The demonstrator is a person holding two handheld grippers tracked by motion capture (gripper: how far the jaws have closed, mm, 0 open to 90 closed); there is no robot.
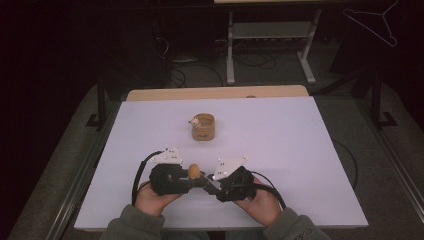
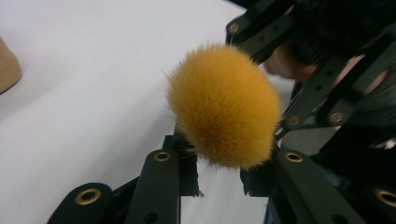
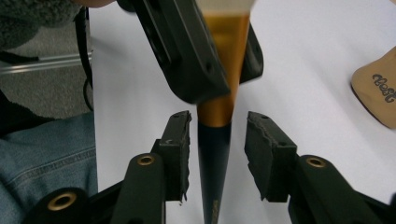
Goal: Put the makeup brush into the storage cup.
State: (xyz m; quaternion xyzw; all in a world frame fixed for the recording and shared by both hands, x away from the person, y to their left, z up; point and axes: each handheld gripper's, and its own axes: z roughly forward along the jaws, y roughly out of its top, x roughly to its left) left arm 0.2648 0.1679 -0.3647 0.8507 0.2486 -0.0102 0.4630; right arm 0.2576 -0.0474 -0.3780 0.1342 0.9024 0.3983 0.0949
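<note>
A makeup brush with a fluffy orange head [image 2: 224, 105], a gold ferrule [image 3: 224, 60] and a dark tapered handle [image 3: 214, 168] is held just above the table near its front edge. My left gripper [image 2: 219, 161] is shut on the brush just behind the head; from above it sits at the left [image 1: 196, 179], and the brush head [image 1: 194, 171] pokes up beside it. My right gripper [image 3: 217, 135] is open, one jaw on each side of the dark handle without touching it. It faces the left gripper tip to tip [image 1: 212, 186].
A tan cup [image 1: 203, 127] with a small white object [image 1: 194, 120] at its rim stands mid-table beyond both grippers; its printed side [image 3: 380, 91] appears at the right of the right gripper view. The white tabletop [image 1: 280, 140] spreads around it. The person's jeans [image 3: 42, 158] are below the edge.
</note>
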